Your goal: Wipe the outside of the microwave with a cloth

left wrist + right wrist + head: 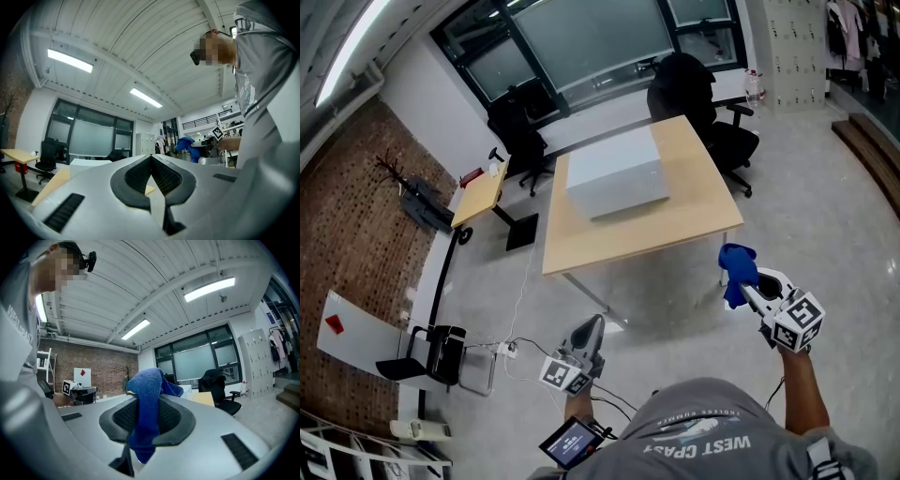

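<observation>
Grey, smooth floor [825,216] spreads through an office room seen steeply from above. Nearest, the person in a grey T-shirt holds both grippers out ahead, roughly level. My left gripper [591,328], a pale plastic wedge with black ribbed pads, has its jaws pressed together with nothing between them. My right gripper [746,287] is clamped on a blue cloth [737,266]. It is soft, nubbly terry, bunched into a lump above the jaws with a tail drooping below, so its long axis runs up and down. Farther off stands a light wooden table [694,220]. On it, well apart from both grippers, sits the microwave [616,172], a plain pale-grey box with its long side running across the table. I cannot tell which face is its door. Beyond are black office chairs [705,98] and dark-framed windows [581,37].
</observation>
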Tool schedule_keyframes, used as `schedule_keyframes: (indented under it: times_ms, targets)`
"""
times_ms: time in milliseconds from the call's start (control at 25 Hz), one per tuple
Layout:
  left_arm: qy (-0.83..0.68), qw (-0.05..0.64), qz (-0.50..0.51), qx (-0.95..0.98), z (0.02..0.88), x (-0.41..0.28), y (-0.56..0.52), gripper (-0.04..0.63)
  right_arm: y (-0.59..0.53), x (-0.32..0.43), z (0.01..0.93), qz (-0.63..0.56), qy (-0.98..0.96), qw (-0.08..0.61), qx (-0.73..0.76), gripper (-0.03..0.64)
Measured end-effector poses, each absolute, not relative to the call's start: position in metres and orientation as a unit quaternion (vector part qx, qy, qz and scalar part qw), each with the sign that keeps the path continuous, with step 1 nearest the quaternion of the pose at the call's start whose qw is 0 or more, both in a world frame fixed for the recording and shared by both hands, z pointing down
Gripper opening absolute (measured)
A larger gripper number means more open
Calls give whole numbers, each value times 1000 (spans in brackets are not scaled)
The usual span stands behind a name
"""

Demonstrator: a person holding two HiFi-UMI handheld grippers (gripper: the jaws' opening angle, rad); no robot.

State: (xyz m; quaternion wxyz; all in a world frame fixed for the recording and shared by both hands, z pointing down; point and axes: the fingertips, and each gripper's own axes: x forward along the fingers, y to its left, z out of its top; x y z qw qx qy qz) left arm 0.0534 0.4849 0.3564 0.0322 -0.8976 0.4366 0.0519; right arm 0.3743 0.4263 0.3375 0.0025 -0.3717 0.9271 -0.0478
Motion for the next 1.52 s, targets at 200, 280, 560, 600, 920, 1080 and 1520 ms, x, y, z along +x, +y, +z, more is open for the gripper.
schedule_keyframes:
  times_ms: [200,280,560,600,920,1080,1520]
  targets:
    - [440,38,45,-896,353,61,484,23,422,381,342,-53,928,7,-368,83]
    - [442,36,43,-895,352,60,483,23,419,380,345,-57,929,8,-366,83]
    - [441,28,38,-896,359,57,465,23,401,374,352,-67,930,1,-362,83]
    - [438,28,41,-897,360,56,460,23,396,372,353,-67,930,-1,-361,83]
    - [428,-2,44,-903,395,11,396,23,338,320,369,-70,927,-20,-368,83]
    - [417,0,52,-907,386,-18,345,23,292,288,354,-66,924,-22,-376,83]
    - [384,25,54,-922,369,-128,205,23,161,181,342,-55,908,1,-415,83]
